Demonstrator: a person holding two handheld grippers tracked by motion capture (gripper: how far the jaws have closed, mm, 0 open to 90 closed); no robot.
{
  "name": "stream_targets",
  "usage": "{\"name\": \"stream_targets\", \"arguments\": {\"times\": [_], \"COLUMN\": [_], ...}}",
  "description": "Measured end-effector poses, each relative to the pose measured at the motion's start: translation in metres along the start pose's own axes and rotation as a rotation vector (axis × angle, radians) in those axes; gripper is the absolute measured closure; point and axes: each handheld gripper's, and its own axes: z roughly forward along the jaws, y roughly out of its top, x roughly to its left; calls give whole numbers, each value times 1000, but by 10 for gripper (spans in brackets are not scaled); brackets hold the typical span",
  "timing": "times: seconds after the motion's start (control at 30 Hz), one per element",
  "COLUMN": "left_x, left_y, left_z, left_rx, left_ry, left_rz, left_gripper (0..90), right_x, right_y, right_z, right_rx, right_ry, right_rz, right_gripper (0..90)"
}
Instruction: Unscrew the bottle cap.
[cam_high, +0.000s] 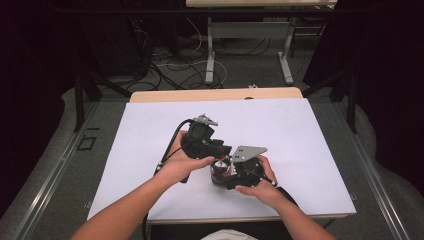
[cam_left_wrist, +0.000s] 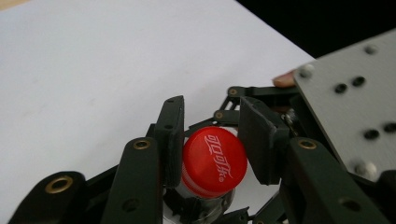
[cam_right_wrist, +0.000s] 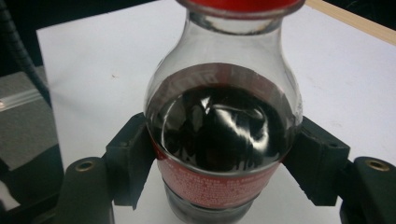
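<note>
- The left gripper (cam_left_wrist: 212, 144) has its jaws clamped on the red cap (cam_left_wrist: 214, 161) of a small cola bottle (cam_right_wrist: 223, 135), one black pad on each side of the cap
- In the left gripper view the cap faces the camera, with white lettering across its top and a pale ring at its lower edge; a bit of clear glass neck shows below it
- The right gripper (cam_right_wrist: 223, 163) has its jaws closed on the bottle's body, the pads pressing on the shoulder just above the red label (cam_right_wrist: 210, 184)
- The bottle holds dark liquid that fills it up to the shoulder, while the neck above is clear glass
- In the high view both grippers meet near the middle of the tabletop (cam_high: 300, 130), which is covered by a white sheet, and the bottle sits between them, seen as a dark and red shape
- The left hand (cam_high: 182, 165) grips the left gripper from the near side, with its cable trailing away toward the left edge of the sheet
- The right hand (cam_high: 260, 187) holds the right gripper low, just beside the bottle, with its grey three-cornered plate (cam_high: 247, 152) facing up
- A fingertip (cam_left_wrist: 284, 80) shows beside that grey plate in the left gripper view
- Whether the bottle's base touches the sheet I cannot tell
</note>
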Motion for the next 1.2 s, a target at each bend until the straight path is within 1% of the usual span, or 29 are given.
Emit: {"name": "stream_targets", "arguments": {"times": [0.03,0.07,0.13,0.2,0.23,0.3,0.37,0.4,0.43,0.53,0.6,0.63,0.67,0.7,0.73,0.8,0.83,0.87,0.9,0.97,1.0,1.03,1.1,1.17,1.2], "left_x": [-3,-5,-7,-5,-3,0,5,6,7,11,13,14,15,15,15,16,17,17,18,21,23,23,25,24,24], "left_y": [0,-1,-1,0,0,0,1,1,1,1,0,-1,-2,-3,-4,-5,-5,-7,-6,-7,-7,-7,-6,-5,-4], "left_z": [0,1,2,1,1,0,-3,-4,-6,-10,-12,-13,-13,-14,-12,-12,-12,-10,-10,-7,-7,-5,-5,-1,-1], "left_rx": [2,0,6,8,7,-9,-29,-36,-40,-72,-76,-72,-74,-60,-71,-48,-46,-63,-38,-41,-40,-50,-29,-46,-37], "left_ry": [27,41,56,44,28,-17,-48,-59,-65,-105,-126,-135,-143,-159,-160,-172,-174,-162,-158,-147,-159,-163,-184,-180,-187], "left_rz": [-29,-49,-55,-62,-49,-53,-10,3,14,95,143,177,199,210,219,238,250,240,244,243,233,228,235,233,233], "left_gripper": [625,625,624,621,613,522,474,458,450,424,406,404,394,389,389,389,390,391,392,409,404,408,412,430,432], "right_x": [0,0,-1,-1,-1,-1,-2,-3,-3,-4,-4,-4,-4,-4,-4,-3,-3,-3,-3,-2,-2,-1,-1,-1,-1], "right_y": [0,-1,-1,-1,-1,-1,-1,0,-1,-1,-1,0,0,0,0,0,0,0,0,0,1,0,0,0,0], "right_z": [1,1,2,2,2,0,-1,-1,-1,-2,-2,-2,-2,-2,-2,-2,-2,-2,-2,-3,-3,-3,-3,-2,-2], "right_rx": [4,2,7,9,6,4,-6,1,-11,-11,-17,-13,-15,-17,-18,-19,-20,-21,-20,-21,-14,-19,-17,-21,-21], "right_ry": [1,-2,3,6,6,10,10,14,15,22,21,29,33,35,36,40,38,37,41,45,53,50,51,46,46], "right_rz": [5,6,6,4,4,7,13,17,12,18,18,17,14,12,13,12,12,5,6,6,-4,7,5,2,4], "right_gripper": [299,299,299,299,299,299,299,299,299,299,299,299,299,299,299,299,299,299,299,299,299,299,299,299,299]}}
